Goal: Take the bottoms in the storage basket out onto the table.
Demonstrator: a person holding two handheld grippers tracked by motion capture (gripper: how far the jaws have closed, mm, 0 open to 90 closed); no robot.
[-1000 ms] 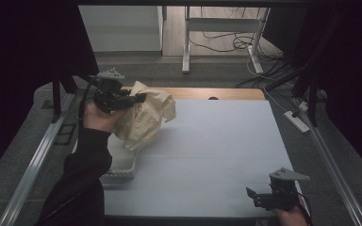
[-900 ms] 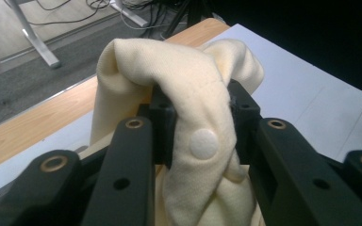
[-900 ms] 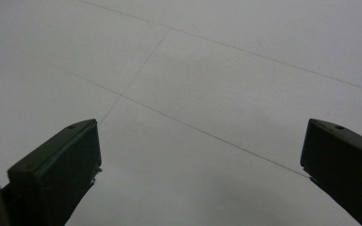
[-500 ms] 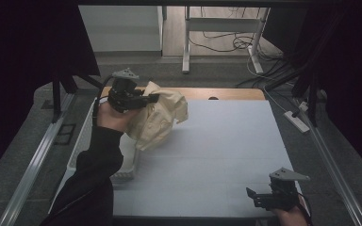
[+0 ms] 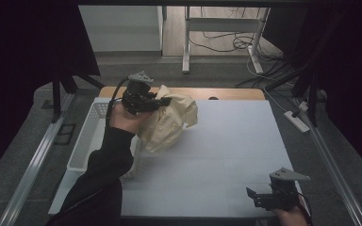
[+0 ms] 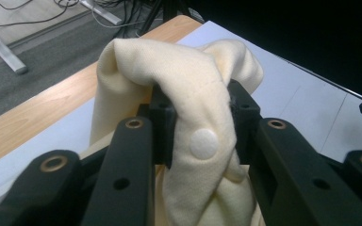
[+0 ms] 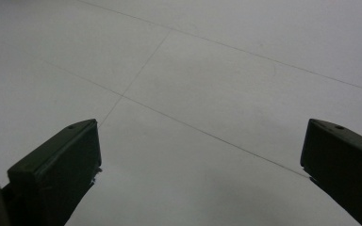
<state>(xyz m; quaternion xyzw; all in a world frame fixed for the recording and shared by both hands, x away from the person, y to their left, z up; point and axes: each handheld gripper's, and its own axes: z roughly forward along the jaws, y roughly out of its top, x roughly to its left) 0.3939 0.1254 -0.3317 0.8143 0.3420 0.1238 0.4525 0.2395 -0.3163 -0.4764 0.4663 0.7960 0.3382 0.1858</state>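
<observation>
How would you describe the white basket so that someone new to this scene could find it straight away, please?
Start at the pale grey table and go to its left edge. The white basket sits there, behind the sleeve of the left gripper, which holds a cream cloth. Its slotted plastic walls set it apart.

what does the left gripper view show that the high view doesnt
Left gripper view alone: a round white snap button on the cream garment, pinched between the two black jaws of the left claw.

High view alone: the white basket left of the grey table mat, the person's dark sleeve, and the right claw resting open at the near right.

Both: the garment lifted off the mat, and the wooden table edge.
</observation>
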